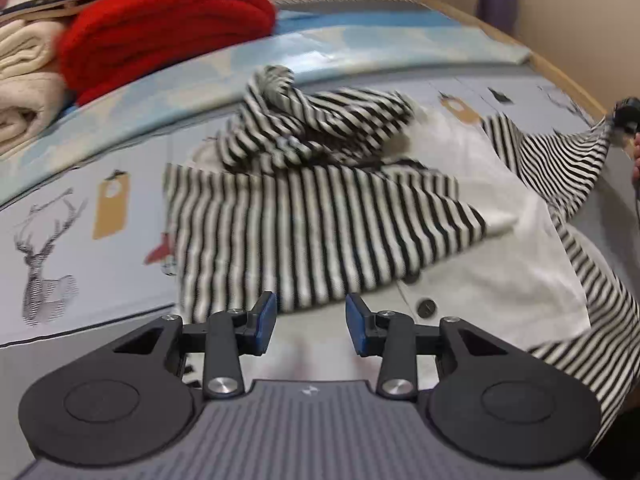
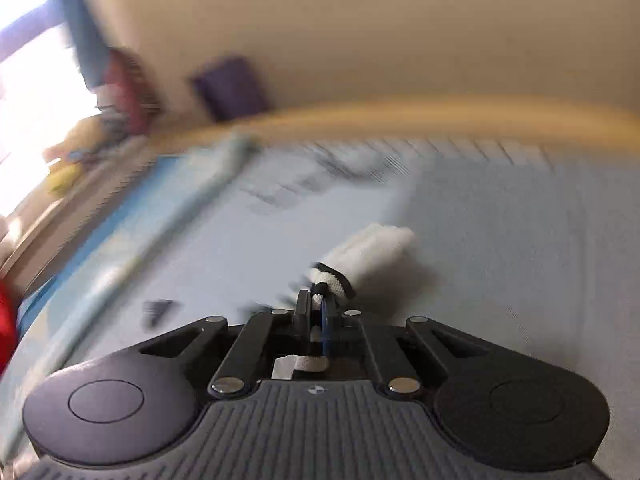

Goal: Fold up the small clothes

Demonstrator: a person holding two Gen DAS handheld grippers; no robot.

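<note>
Garment: a striped top (image 1: 320,216), black and white with a white panel and dark buttons, lies rumpled on the printed bedcover (image 1: 80,216), its bulk in the middle, one sleeve drawn out to the far right.
Left gripper (image 1: 311,324): tongs apart, nothing between the blue pads; it hovers over the near hem, probably waiting to pin or take that edge.
Right gripper (image 2: 316,312): tongs together, clamped on a pinch of striped fabric whose white cuff end pokes out past the tips.
Why held so: I judge the right side is pulling the sleeve away from the body to straighten it before a fold; the taut stripes fanning toward the right edge of the left view fit that.
Side stack: a red blanket (image 1: 160,24) and cream towels (image 1: 24,80) sit far left, clear of the work.
Hard to make out: the right view is badly smeared; the purple block (image 2: 230,86) by the wall stays unidentified.
Cut off: the garment's right portion runs out of frame; the bunched far sleeve hides its own cuff.
</note>
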